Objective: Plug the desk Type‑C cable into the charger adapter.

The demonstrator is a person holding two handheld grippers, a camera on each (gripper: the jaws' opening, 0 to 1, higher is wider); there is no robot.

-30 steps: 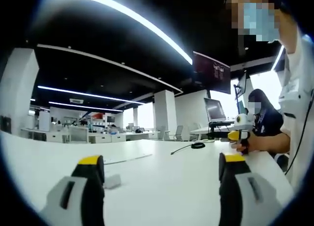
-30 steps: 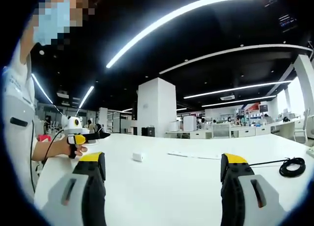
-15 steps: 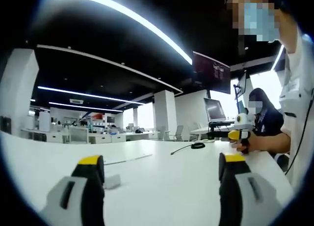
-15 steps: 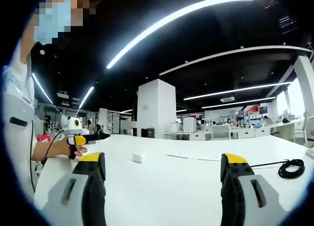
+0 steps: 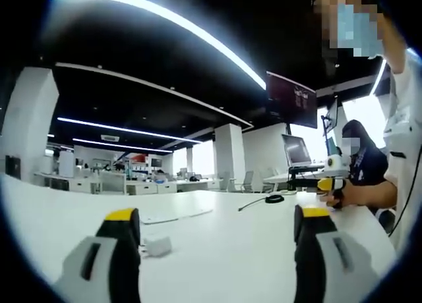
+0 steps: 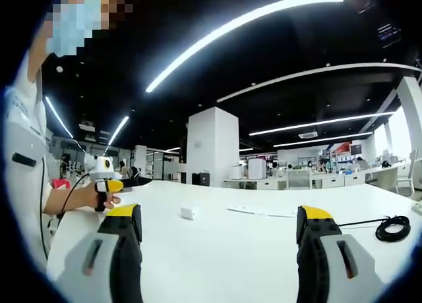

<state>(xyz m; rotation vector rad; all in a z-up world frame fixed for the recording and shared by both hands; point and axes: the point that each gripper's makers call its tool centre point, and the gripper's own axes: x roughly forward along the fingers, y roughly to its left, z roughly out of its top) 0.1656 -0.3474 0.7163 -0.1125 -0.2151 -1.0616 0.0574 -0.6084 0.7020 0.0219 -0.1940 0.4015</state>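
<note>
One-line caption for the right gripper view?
Open right tongs over white desk; charger adapter ahead, coiled black cable at right.

White desk [image 5: 217,250] stretches wide, a flat white sheet [image 6: 260,211] lying on it. Beyond, a white pillar [image 6: 211,145], a hanging dark screen [image 5: 288,100], and a laptop [image 5: 297,151] on a far desk.

In the left gripper view, the charger adapter [image 5: 158,246] is partly hidden behind the gripper's own left jaw, and its port is too blurred to make out. The coiled Type-C cable [image 6: 391,225] in the right gripper view is too small to show its plug. Far desks [image 6: 290,180] blur into indistinct shapes.
</note>
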